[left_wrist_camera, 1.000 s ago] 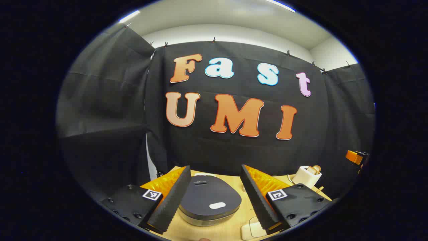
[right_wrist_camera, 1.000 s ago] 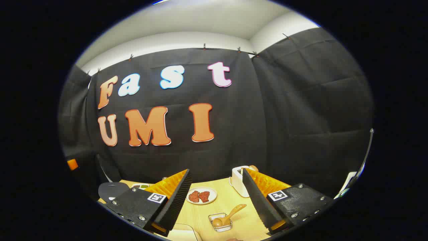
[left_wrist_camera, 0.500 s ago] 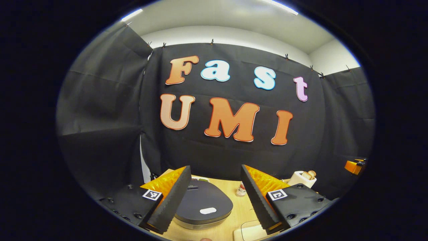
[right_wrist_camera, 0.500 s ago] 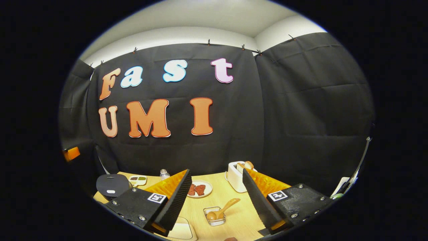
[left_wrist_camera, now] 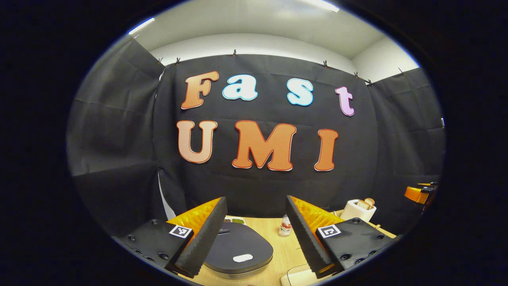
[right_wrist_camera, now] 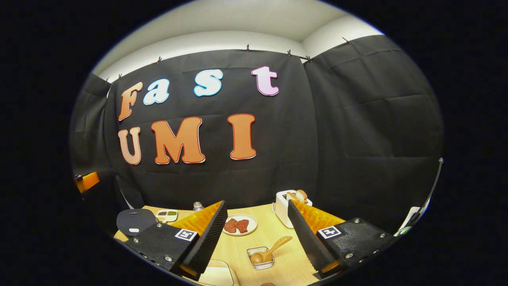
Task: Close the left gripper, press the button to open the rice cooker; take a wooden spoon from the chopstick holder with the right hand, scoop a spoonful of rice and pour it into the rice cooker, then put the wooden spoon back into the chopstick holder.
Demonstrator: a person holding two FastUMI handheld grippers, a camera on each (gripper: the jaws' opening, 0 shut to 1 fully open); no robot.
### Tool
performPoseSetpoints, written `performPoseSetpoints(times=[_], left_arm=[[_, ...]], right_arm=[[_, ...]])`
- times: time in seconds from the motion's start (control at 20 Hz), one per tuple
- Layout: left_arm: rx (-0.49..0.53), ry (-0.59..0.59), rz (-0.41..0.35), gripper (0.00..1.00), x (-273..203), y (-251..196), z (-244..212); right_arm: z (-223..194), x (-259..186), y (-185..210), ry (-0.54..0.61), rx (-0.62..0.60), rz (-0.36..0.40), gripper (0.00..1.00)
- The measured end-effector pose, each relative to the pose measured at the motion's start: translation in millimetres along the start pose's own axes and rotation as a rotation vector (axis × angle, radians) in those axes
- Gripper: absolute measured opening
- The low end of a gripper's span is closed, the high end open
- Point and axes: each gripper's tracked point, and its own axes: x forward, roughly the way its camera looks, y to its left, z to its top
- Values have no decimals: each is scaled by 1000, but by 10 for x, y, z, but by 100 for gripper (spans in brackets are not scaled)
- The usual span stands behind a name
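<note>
Cooker position: I see the rice cooker (left_wrist_camera: 238, 254), lid down, sitting lower between my left gripper (left_wrist_camera: 254, 238) fingers than a second ago, both grippers spread and empty, so I judge closing and button-pressing not yet begun.

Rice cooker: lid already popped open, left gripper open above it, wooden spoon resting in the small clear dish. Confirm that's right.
Not quite: the rice cooker lid is closed, lying flat with its button unpressed, as the left gripper view shows. The rest holds: the left gripper is open above it, and the wooden spoon rests in the small clear dish.
</note>
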Motion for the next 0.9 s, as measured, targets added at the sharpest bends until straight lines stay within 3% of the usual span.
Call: performPoseSetpoints(times=[0.25, 0.5, 0.8, 0.9], left_arm=[[26, -17, 31, 100, -6, 102, 78], [60, -33, 42, 66, -20, 125, 120], [82, -47, 44, 7, -32, 140, 182], [90, -45, 40, 6, -47, 129, 177]], right_arm=[[-19, 87, 7, 5, 1, 5, 95], [-52, 108, 36, 10, 16, 10, 95], [-30, 73, 65, -7, -23, 14, 95], [-38, 64, 33, -9, -30, 0, 95]])
